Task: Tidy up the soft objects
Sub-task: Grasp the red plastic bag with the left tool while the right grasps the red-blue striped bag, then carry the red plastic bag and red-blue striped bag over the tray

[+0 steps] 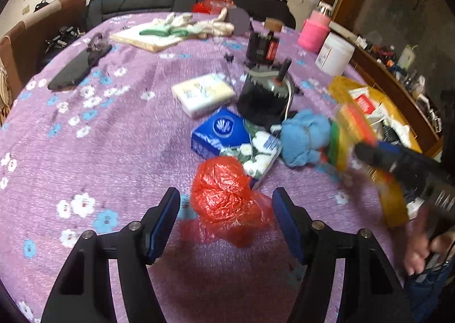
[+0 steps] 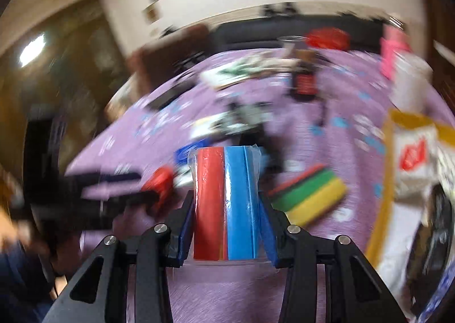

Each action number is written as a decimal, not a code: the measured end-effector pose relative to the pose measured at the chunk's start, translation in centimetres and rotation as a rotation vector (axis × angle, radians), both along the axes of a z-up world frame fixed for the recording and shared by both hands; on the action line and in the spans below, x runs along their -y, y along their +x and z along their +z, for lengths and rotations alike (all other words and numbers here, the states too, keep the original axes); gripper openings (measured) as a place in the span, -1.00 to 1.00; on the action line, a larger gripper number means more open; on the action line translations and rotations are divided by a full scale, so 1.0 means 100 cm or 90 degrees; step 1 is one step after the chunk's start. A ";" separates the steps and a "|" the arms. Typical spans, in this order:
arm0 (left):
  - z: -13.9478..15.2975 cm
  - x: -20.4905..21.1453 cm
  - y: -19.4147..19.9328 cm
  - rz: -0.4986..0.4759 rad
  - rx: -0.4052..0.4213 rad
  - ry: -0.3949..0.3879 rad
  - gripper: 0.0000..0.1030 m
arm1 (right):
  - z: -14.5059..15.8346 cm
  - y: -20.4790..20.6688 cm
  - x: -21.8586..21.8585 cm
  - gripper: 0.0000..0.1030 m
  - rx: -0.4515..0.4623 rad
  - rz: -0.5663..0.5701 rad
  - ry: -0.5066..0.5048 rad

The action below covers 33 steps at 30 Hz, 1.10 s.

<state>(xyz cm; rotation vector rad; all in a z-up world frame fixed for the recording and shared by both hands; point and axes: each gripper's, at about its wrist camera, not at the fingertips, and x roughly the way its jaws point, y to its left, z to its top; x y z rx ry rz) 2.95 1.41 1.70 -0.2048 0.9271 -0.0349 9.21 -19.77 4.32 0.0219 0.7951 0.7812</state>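
Observation:
My right gripper (image 2: 226,198) is shut on a wrapped pack of sponges (image 2: 226,203), red and blue sides showing, held above the purple cloth; the view is motion-blurred. A second sponge pack (image 2: 310,195) in red, green and yellow lies on the cloth to its right. My left gripper (image 1: 226,195) is open, jaws on either side of a crumpled red plastic bag (image 1: 227,203) on the table, apart from it. Beyond lie a blue tissue pack (image 1: 219,132), a floral tissue pack (image 1: 261,155), a blue towel (image 1: 304,135) and a pale tissue pack (image 1: 203,94). The right gripper (image 1: 358,152) with its sponge pack shows blurred in the left wrist view.
A yellow box (image 1: 392,198) with mixed items stands at the right edge. A black motor (image 1: 264,95), a white tub (image 1: 335,53), a pink bottle (image 1: 314,28), a black phone-like slab (image 1: 76,67) and a board with cloth gloves (image 1: 170,30) are on the purple flowered tablecloth (image 1: 99,152).

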 end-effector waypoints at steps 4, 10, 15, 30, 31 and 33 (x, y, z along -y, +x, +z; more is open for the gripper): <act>-0.010 0.003 0.004 0.004 0.002 0.019 -0.21 | 0.007 0.000 0.005 -0.13 0.004 0.000 0.034; -0.001 -0.002 -0.006 0.015 0.053 -0.004 -0.24 | 0.008 -0.017 -0.006 -0.13 0.029 0.031 0.035; 0.010 -0.003 -0.013 0.033 0.110 -0.024 -0.24 | 0.006 -0.021 -0.015 -0.13 0.070 0.017 0.000; 0.033 -0.003 -0.027 0.120 0.245 0.051 -0.24 | -0.001 -0.023 -0.022 -0.13 0.102 0.006 0.009; 0.033 -0.004 -0.028 0.128 0.246 0.052 -0.24 | -0.002 -0.022 -0.024 -0.13 0.103 0.000 0.007; 0.033 -0.007 -0.029 0.140 0.247 0.050 -0.24 | 0.000 -0.021 -0.027 -0.13 0.105 -0.008 0.007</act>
